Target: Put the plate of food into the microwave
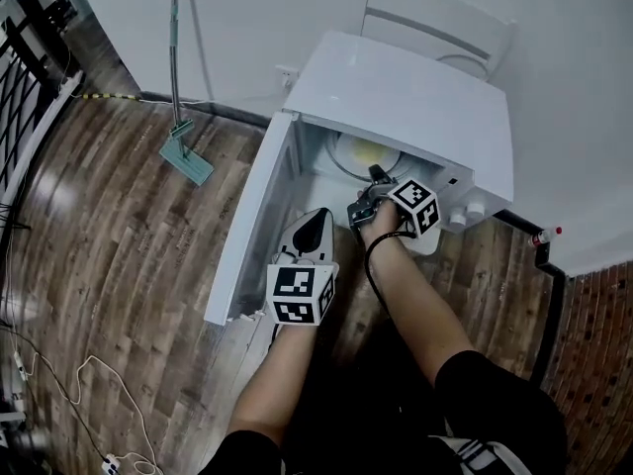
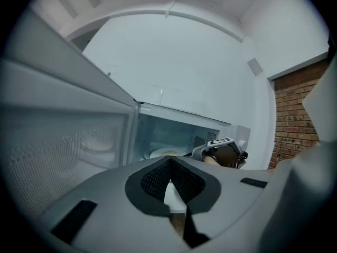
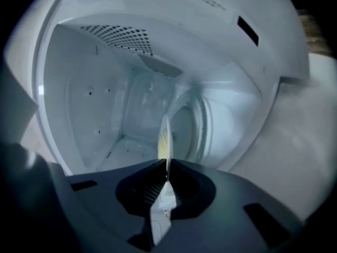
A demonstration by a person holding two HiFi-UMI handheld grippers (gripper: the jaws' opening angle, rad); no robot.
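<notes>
Green mop (image 1: pixel 186 158), wood floor (image 1: pixel 119 255), white cable (image 1: pixel 61 382), brick wall (image 2: pixel 293 121)

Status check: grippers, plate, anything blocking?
Right gripper shut on plate rim, inside microwave. Left gripper shut, empty, outside by open door. Nothing seen blocking.

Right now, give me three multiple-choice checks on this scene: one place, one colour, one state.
1. Where is the plate?
A. on the floor
B. inside the microwave
C. on top of the microwave

2. What colour is the food?
A. yellow
B. red
C. green

3. How is the right gripper?
A. open and empty
B. shut on the plate's rim
C. shut on the door handle

Answers:
1 B: the microwave's inner walls surround the plate in the right gripper view.
2 A: a pale yellow patch lies on the plate.
3 B: its jaws pinch the plate's thin edge.
</notes>
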